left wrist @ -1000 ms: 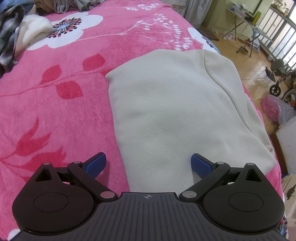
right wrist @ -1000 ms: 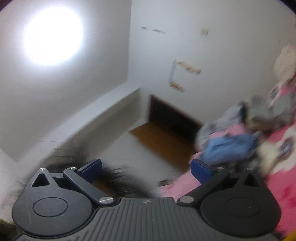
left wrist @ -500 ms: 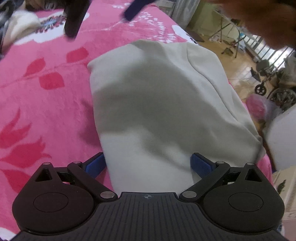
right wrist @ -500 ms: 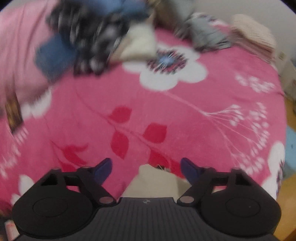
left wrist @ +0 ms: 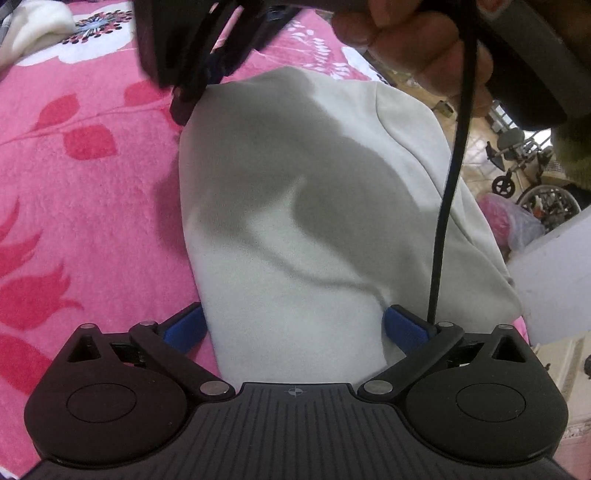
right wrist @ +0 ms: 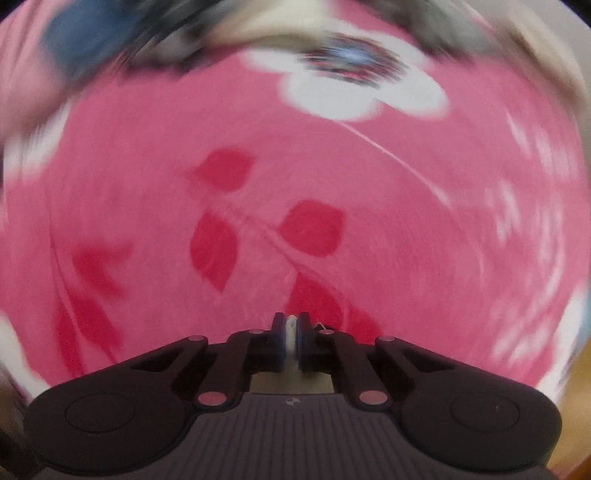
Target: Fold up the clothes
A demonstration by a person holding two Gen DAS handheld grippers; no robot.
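R gripper (right wrist: 291, 334) clamps far corner of cream garment (left wrist: 295, 221), whose long axis runs toward L gripper (left wrist: 293, 326), jaws wide astride near edge.

Garment (left wrist: 295, 206) flat on blanket (left wrist: 92, 206), left gripper (left wrist: 293, 328) at its near end, fingers either side, right gripper (right wrist: 291, 334) at its far corner, clothes pile (left wrist: 33, 22) beyond, wheelchair (left wrist: 517, 170) on floor right.

Both wrist views angled down, close — shared pink blanket (left wrist: 92, 221) (right blurred)
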